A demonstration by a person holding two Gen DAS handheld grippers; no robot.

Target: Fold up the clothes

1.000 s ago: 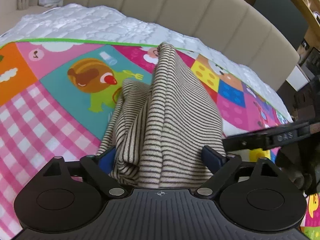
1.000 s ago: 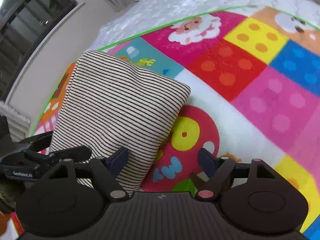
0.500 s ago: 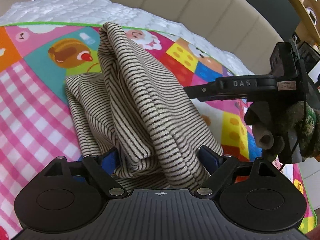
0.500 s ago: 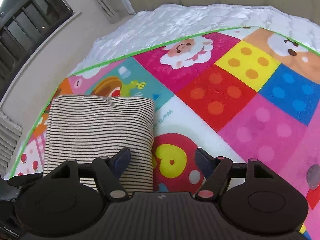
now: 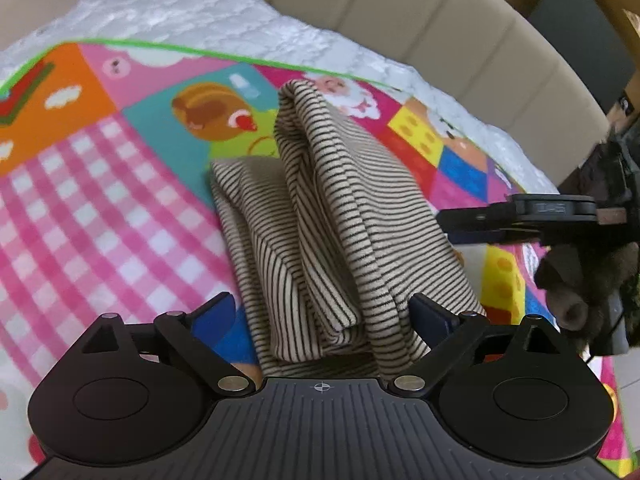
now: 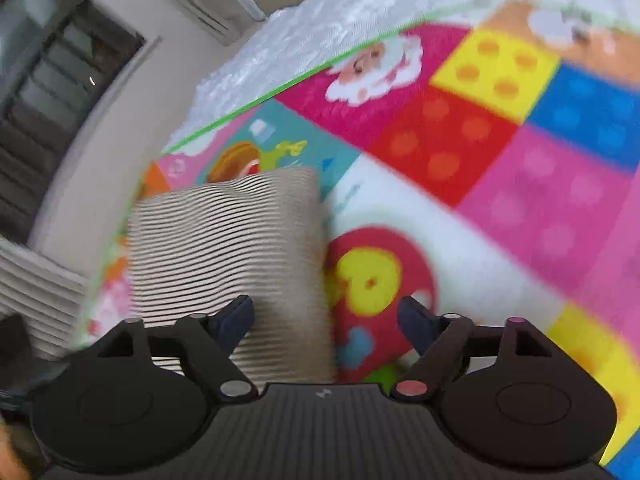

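A beige garment with thin black stripes (image 5: 328, 220) lies folded in layers on a colourful play mat (image 5: 92, 184). Its near end lies between the wide-open fingers of my left gripper (image 5: 322, 316), which do not pinch it. In the right wrist view the garment (image 6: 228, 248) shows as a flat folded rectangle at the left, blurred by motion. My right gripper (image 6: 326, 320) is open and empty, with its left finger (image 6: 234, 316) over the garment's near edge. The right gripper (image 5: 516, 220) also shows at the right of the left wrist view, beside the garment.
The mat (image 6: 500, 184) covers a white quilted mattress (image 5: 168, 12). A beige padded headboard (image 5: 420, 28) rises behind it. A wall and a dark window (image 6: 52, 92) are at the left of the right wrist view.
The left view has pulled back a little from the garment, leaving a gap at its left finger. The right gripper has shifted right in the left view; its own view is now blurred.
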